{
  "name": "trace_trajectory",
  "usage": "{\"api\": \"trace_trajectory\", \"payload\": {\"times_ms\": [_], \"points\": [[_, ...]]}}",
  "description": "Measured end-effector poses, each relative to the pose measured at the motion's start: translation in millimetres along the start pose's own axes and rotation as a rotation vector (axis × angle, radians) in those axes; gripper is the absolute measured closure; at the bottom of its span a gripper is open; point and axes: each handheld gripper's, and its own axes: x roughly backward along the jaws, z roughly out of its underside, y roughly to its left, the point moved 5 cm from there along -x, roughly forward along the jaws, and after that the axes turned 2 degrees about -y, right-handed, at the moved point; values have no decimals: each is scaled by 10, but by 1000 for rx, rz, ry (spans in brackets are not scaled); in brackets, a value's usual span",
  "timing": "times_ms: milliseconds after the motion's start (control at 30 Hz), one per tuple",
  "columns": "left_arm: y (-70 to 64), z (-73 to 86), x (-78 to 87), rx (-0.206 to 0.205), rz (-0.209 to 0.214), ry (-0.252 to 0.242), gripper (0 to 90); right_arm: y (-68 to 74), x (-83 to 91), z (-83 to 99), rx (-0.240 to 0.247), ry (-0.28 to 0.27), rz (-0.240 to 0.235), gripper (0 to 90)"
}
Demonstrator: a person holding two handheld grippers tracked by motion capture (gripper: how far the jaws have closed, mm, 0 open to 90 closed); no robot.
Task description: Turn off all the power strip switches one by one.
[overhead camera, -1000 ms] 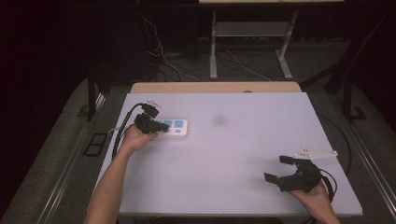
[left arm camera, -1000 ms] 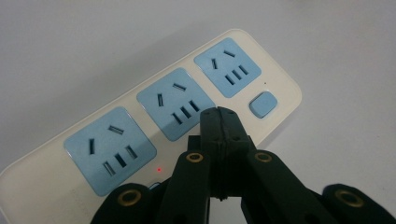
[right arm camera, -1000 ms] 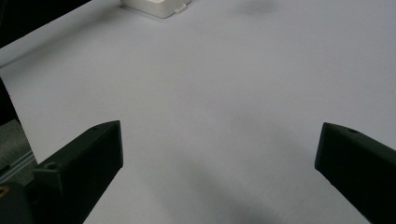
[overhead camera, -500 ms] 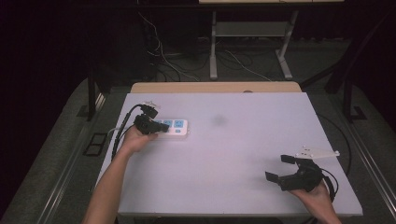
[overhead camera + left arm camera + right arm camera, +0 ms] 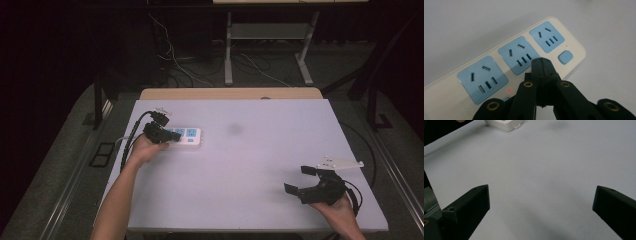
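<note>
White bench (image 5: 260, 165) lies mostly bare, with wide open room between the hands. A cream power strip (image 5: 187, 136) sits near its left edge. Left tongs (image 5: 541, 65), pressed together, hover over the strip's middle blue socket (image 5: 520, 54); right tongs (image 5: 304, 180) gape apart near the front-right corner.

No legible text or labels

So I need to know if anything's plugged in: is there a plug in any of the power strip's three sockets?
No, in the left gripper view all three blue sockets of the power strip are bare.
</note>
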Motion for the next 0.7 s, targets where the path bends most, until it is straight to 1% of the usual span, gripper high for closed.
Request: {"api": "trace_trajectory", "payload": {"times_ms": [67,100,133,233,367,633,700], "points": [[14,-3,2,19,7,-12,893,-4,1,1,-3,0,2,6],[23,-24,29,33,11,-48,893,-6,1,3,-3,0,2,6],[37,-38,48,39,4,-55,893,-9,-1,6,-1,0,2,7],[44,-55,90,42,18,-80,893,-15,-6,9,-2,1,4,6],[50,-69,145,38,4,-93,893,-21,-8,7,-3,1,4,6],[47,-101,224,10,-16,-84,893,-22,-10,7,-2,2,5,6],[47,-109,242,12,-19,-85,893,-24,-11,7,-3,2,5,7]]}}
